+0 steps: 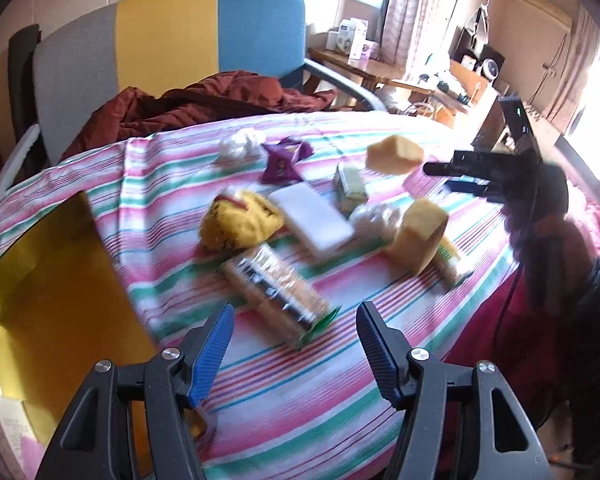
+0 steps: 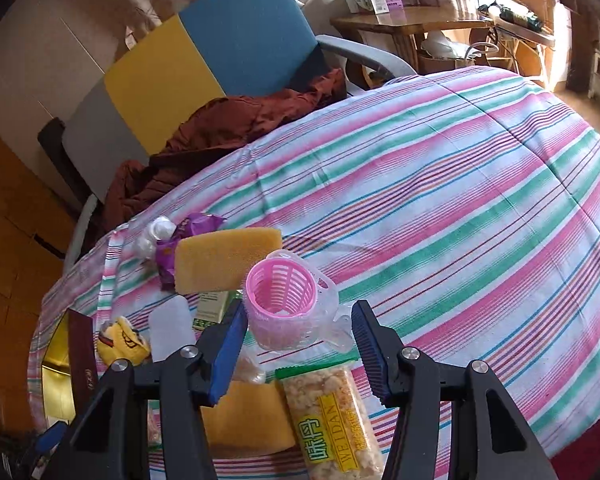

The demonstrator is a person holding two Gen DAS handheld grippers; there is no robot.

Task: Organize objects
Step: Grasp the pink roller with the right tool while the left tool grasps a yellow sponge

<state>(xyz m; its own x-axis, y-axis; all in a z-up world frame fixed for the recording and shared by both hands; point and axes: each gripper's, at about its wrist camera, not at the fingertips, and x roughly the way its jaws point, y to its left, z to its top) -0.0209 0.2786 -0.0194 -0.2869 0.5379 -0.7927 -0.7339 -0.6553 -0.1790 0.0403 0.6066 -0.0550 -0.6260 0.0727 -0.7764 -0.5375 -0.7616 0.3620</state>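
Both tongs are spread and hold nothing: the left tongs hover above a snack packet, the right tongs around a pink basket on the striped counter

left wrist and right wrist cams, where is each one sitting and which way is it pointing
Left wrist: on the left gripper, low over the striped cloth, facing the snack pack, the white block and the chair; its own open fingers show, and the right gripper at far right.
Right wrist: on the right gripper, facing the pink basket; only its own open fingers show.
Shared: yellow sponge, purple wrapper, chair, cloth.
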